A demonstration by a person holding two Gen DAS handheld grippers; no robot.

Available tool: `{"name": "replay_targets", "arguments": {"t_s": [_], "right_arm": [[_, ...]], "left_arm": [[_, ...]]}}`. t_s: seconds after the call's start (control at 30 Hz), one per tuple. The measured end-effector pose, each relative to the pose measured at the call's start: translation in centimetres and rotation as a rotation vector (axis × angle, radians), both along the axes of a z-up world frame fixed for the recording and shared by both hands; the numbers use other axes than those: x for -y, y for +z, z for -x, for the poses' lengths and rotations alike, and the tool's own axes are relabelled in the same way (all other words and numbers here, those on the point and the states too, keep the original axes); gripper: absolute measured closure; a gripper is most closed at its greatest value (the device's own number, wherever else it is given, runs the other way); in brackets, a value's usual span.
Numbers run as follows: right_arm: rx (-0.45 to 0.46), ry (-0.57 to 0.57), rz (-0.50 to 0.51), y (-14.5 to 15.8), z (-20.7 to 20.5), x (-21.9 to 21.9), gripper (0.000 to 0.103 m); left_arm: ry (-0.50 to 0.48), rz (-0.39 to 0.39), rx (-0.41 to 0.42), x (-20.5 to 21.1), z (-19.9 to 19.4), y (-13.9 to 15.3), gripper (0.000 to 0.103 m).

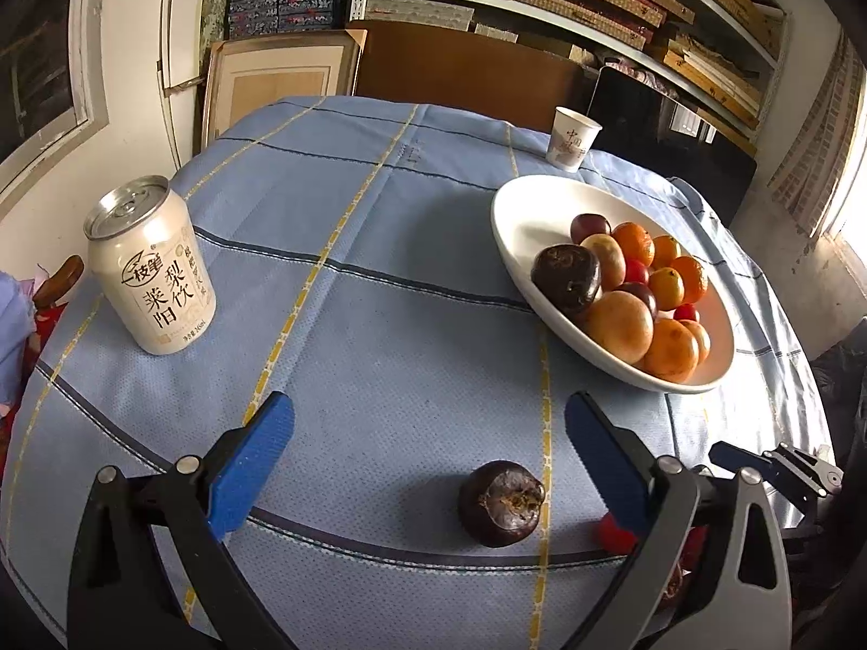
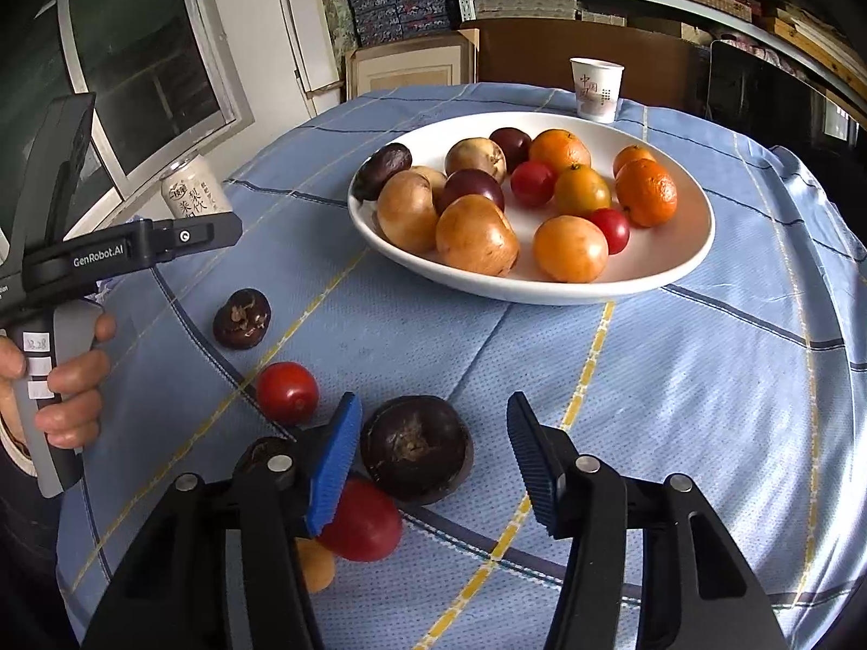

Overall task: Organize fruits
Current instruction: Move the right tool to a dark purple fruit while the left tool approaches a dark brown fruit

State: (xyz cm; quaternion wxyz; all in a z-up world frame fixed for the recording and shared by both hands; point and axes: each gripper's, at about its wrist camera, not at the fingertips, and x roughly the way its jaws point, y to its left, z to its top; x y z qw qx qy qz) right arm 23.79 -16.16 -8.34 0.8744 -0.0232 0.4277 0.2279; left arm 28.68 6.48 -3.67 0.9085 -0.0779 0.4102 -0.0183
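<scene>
Round bench under a pale blue cloth with yellow and dark stripes (image 2: 677,379) carries everything. Biggest item on it is the wide white oval ceramic dish (image 2: 672,265), already loaded with orange mandarins, tan-brown round fruits, dark purple ones and small red ones; there's free floor on its near right side, so judged from that the job is mostly done with a few strays left. Next down: cream aluminium drink can (image 1: 154,276) at the left of the cloth and a white paper cup (image 2: 596,88) behind the dish, both well clear of the work. Target now is the large dark purple-brown mangosteen-like fruit (image 2: 416,448), stem scar up, sitting on the cloth in front of the dish and between the fingers of the right gripper (image 2: 433,460). Its jaws stand partly open: left blue pad is just beside the fruit, right pad apart from it, nothing clamped yet. I'd expect a hard rind, moderate weight, slightly flattened and not slippery; take it across the widest girth, pads level, light squeeze, since overripe ones can crack. Watch the glossy red tomato-like fruit (image 2: 360,522) touching or nearly touching it under the left finger; that one is soft-skinned and will roll if nudged. Smaller dark purple fruit (image 1: 501,504) lies between the wide-open, empty jaws of the left gripper (image 1: 428,433), same grip advice. Another small red fruit (image 2: 287,392) sits between the two.
</scene>
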Motion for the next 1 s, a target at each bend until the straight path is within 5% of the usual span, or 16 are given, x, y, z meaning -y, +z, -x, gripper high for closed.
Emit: {"name": "replay_targets", "arguments": {"t_s": [0.37,0.67,1.0], "right_arm": [[-0.053,0.016,-0.01,-0.8,-0.1,-0.4,0.06],[-0.045,-0.05,-0.039,-0.2,-0.5,1.2,0.06],[-0.049,-0.103,-0.062,-0.1,-0.8,2.9,0.06]], "left_arm": [[-0.007,-0.013,-0.002,0.3,0.1,0.0,0.005],[-0.019,-0.058,-0.035,0.5,0.0,-0.6,0.005],[-0.18,-0.198,-0.042,3.1,2.4,-2.5,0.006]]}}
